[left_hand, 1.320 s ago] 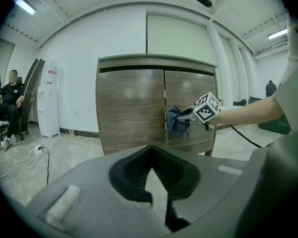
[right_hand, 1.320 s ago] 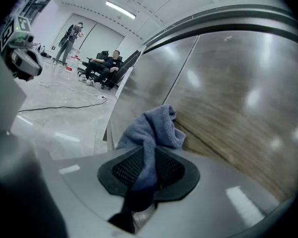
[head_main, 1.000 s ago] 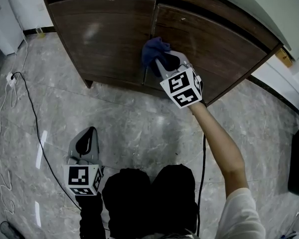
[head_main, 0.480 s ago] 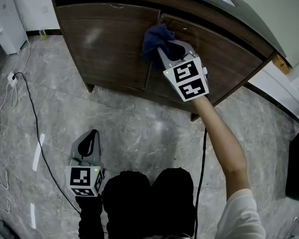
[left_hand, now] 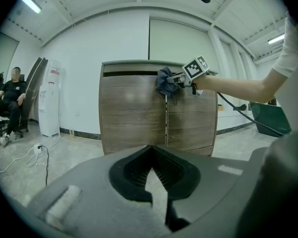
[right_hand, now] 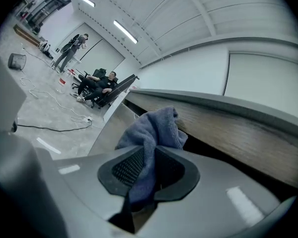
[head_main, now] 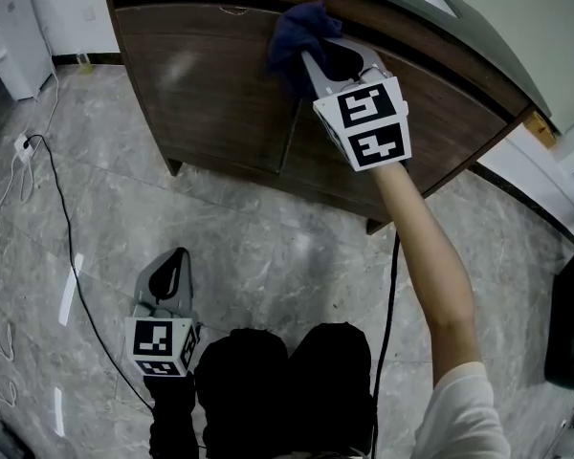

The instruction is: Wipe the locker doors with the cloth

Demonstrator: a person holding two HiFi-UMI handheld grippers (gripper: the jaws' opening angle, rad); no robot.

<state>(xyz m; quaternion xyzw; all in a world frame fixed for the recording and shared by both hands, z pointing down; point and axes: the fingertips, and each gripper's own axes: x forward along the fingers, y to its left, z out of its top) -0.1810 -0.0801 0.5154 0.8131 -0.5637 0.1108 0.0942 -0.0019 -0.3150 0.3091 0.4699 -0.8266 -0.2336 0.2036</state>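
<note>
1. My right gripper [head_main: 318, 57] [right_hand: 148, 168] has its fingers pinching the cloth [head_main: 297, 32] [right_hand: 154, 128]. A strip of it is clamped between the pads.
2. The cloth is blue and bunched. Its long axis runs along my fingers, from the pads out past the tips. The loose, fuller end points at the locker [head_main: 220, 103].
3. The bunched end sits against the top edge of the locker doors, just under the overhanging top. In the left gripper view the cloth [left_hand: 165, 82] covers the upper end of the seam between the two doors, at their adjoining top corners.
4. My right arm is stretched forward, and the gripper is aimed up toward that top edge.
5. My left gripper [head_main: 175, 261] [left_hand: 151, 175] has its fingers pressed together with nothing between them.
6. It is held low over the marbled floor [head_main: 268, 247], well apart from the locker, with the fingers pointing toward the door fronts.
7. A black cable [head_main: 62, 208] lies on the floor to the left of the locker.
</note>
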